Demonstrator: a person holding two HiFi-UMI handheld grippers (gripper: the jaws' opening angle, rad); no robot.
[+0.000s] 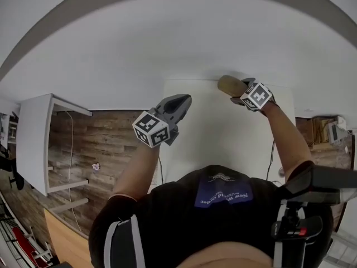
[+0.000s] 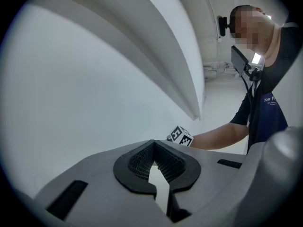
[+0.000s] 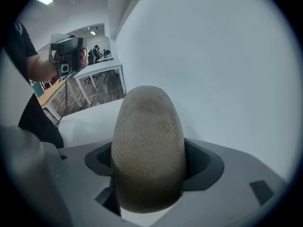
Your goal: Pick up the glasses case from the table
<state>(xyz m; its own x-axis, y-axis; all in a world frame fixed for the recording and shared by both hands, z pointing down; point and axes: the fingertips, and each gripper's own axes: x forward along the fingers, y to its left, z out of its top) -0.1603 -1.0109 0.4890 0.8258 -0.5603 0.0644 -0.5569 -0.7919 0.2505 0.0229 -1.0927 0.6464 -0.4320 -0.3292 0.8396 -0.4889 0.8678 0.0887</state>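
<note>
Right gripper view: right tool [image 3: 149,161] clamps the tan glasses case [image 3: 147,136]; left tool [image 2: 152,148] sits closed, empty; shirt [image 2: 269,115] print begins "New".

Bright, even indoor light, soft shadows; strong fisheye curving with dark vignetted corners.

We wear a black short-sleeved shirt [image 1: 167,216] with a blue chest patch [image 1: 223,194] printed in white, and pale stripes [image 1: 120,242] run down its left sleeve. Our left tool [image 1: 183,100] and right tool [image 1: 241,89] are smooth grey moulded shells, each with black ribbed pads [image 2: 137,162] set in a dark collar. Each carries a white cube [image 1: 151,129] printed with black square markers, and dark rectangular slots [image 2: 66,197] are cut into the shells.
</note>
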